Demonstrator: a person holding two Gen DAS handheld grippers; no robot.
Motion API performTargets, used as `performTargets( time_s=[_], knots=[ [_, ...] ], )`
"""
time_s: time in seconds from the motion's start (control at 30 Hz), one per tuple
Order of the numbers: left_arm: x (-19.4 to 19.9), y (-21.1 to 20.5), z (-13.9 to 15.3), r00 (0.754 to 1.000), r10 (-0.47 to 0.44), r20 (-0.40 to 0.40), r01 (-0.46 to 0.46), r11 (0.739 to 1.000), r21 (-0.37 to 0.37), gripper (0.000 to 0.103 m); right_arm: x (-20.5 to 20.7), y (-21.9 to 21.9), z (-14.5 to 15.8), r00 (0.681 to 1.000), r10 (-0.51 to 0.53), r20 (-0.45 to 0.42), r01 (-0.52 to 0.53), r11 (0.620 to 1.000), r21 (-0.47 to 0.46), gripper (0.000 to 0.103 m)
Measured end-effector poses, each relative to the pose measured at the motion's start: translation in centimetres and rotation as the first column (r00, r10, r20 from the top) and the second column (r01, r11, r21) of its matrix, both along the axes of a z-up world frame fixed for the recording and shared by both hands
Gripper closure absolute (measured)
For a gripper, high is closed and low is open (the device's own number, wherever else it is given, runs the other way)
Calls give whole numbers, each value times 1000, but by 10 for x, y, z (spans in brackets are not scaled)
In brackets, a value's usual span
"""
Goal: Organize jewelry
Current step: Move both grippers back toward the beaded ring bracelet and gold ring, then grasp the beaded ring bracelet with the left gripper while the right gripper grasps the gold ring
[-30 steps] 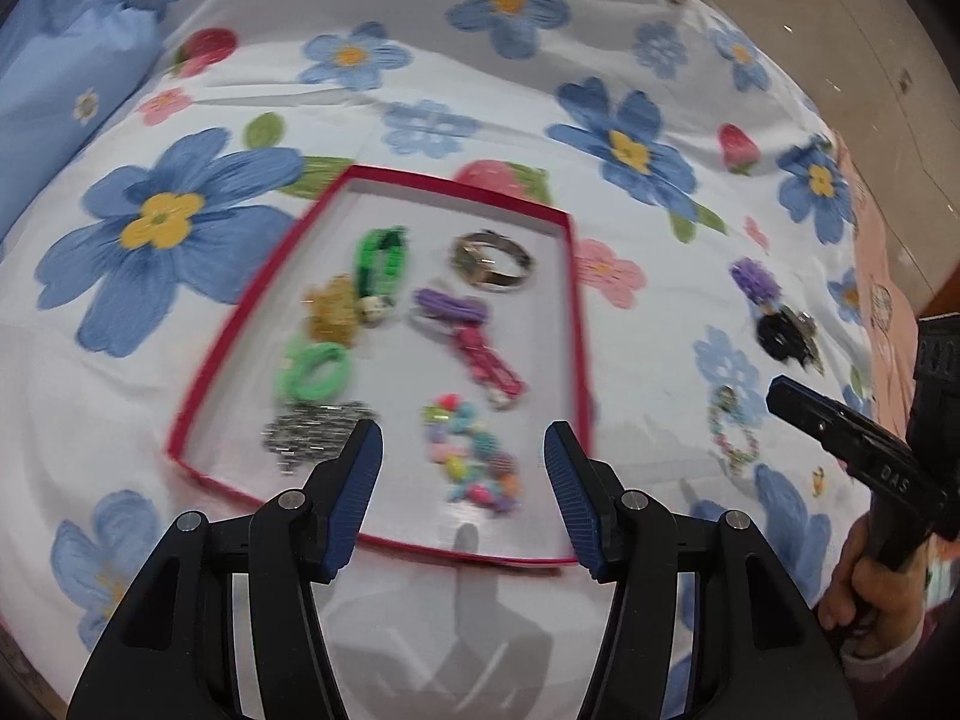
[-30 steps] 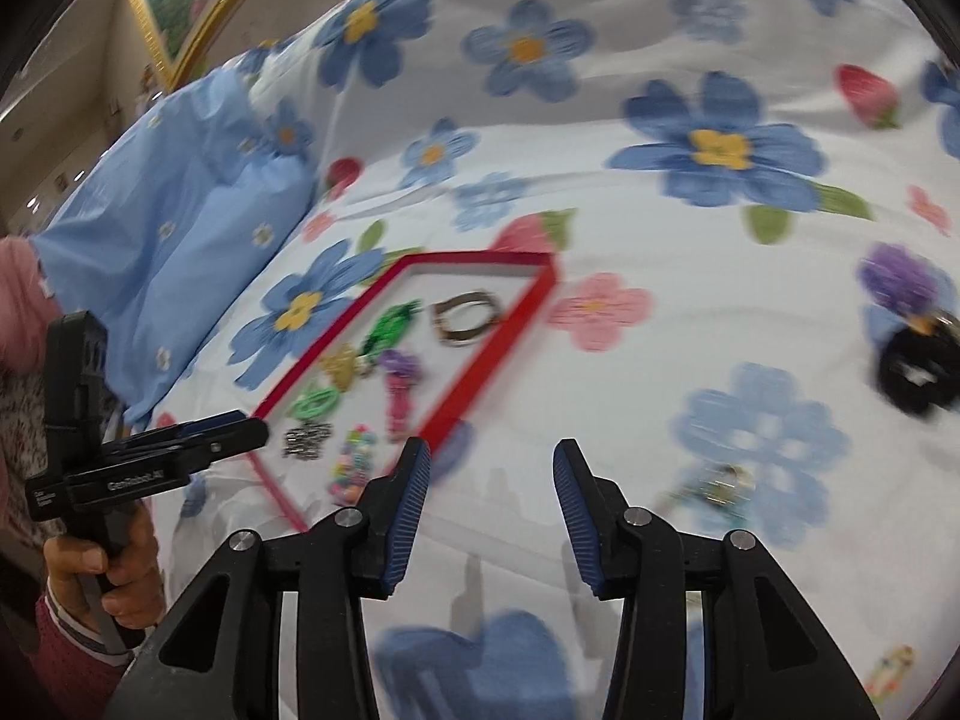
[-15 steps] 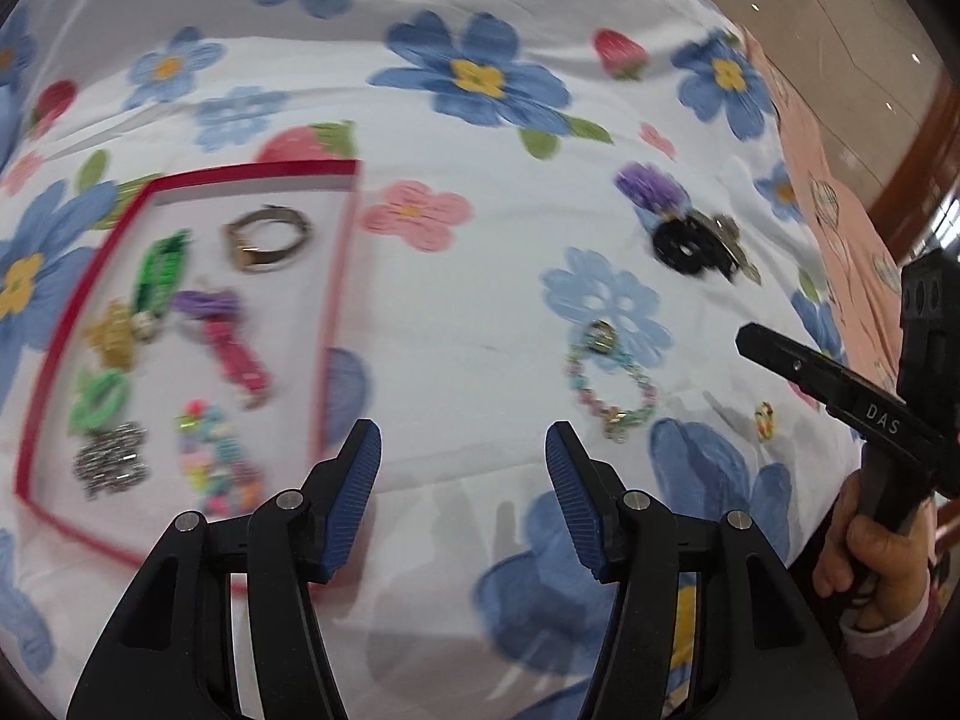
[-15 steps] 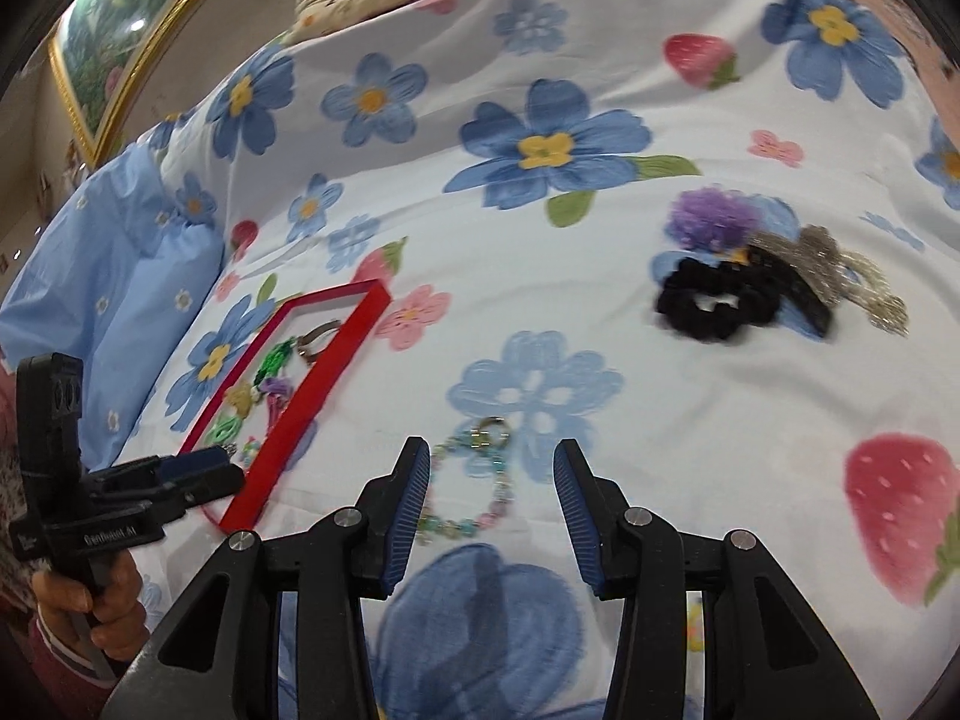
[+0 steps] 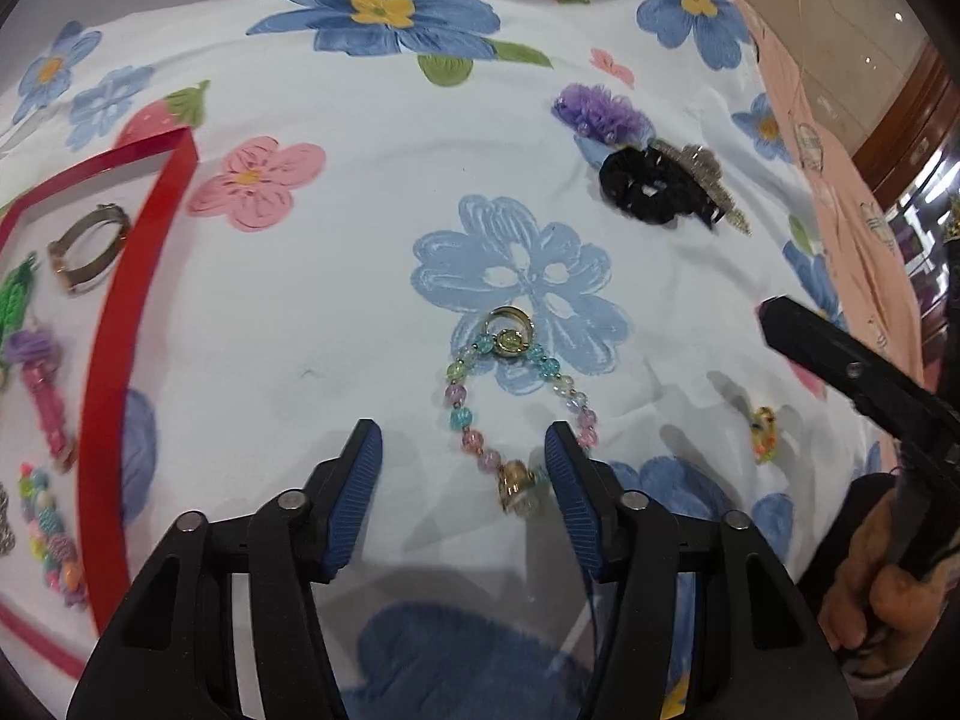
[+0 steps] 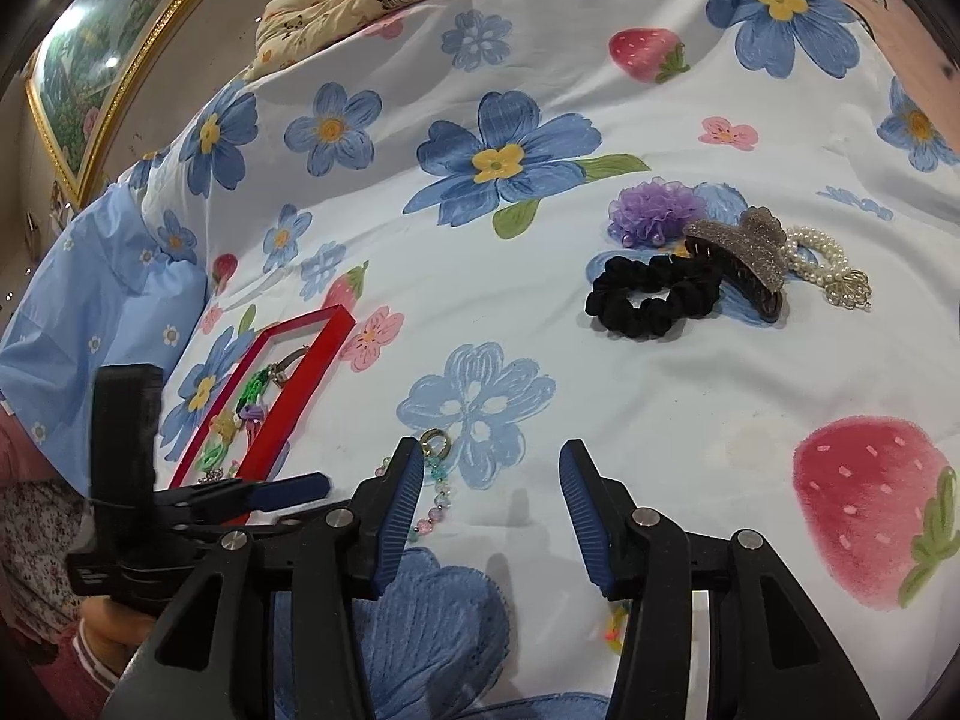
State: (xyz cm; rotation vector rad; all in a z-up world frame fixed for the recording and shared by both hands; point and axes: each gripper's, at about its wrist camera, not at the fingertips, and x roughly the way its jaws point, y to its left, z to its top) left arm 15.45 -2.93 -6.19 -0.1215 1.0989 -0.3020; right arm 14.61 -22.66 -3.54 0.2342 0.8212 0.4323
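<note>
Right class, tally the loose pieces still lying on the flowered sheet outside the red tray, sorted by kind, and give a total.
Bead bracelets: 2, the pastel bead bracelet and the pearl bracelet
Hair scrunchies: 2, the black scrunchie and the purple frilly scrunchie
Claw clips: 1, the glitter claw clip
Small rings: 1, the yellow ring
Total: 6

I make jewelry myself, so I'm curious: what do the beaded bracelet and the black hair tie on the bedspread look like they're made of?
The beaded bracelet looks like translucent glass or plastic beads in pastel colours, glossy, with gold-toned metal charms. The black hair tie looks like soft gathered fabric, matte and ruffled, probably over elastic.
</note>
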Motion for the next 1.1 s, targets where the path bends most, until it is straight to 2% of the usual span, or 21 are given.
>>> performTargets(
  time_s=[0.03,0.1,0.43,0.73,0.87,0.97,1.1],
  knots=[
    [3,-3,-4,1000,-9,-7,9,1000,9,83,1,0,-1,1000,-1,-2,1,1000,2,54],
    [4,-4,-8,1000,-23,4,23,1000,17,96,4,1,-4,1000,1,-8,-1,1000,4,54],
    [-17,29,8,999,15,45,-14,999,-33,97,22,32,-23,997,69,-42,-71,997,-33,54],
    [-29,66,24,994,78,75,-73,995,-68,97,33,94,-46,981,181,-68,-190,965,-183,55],
    [-32,75,28,992,97,83,-90,992,-86,97,35,112,-55,978,199,-61,-208,937,-280,66],
    [-36,79,32,990,104,92,-96,991,-93,97,35,115,-55,980,193,-48,-199,928,-314,80],
    [-41,86,39,987,115,109,-104,989,-102,97,30,112,-47,980,195,-35,-196,937,-289,80]
  ],
)
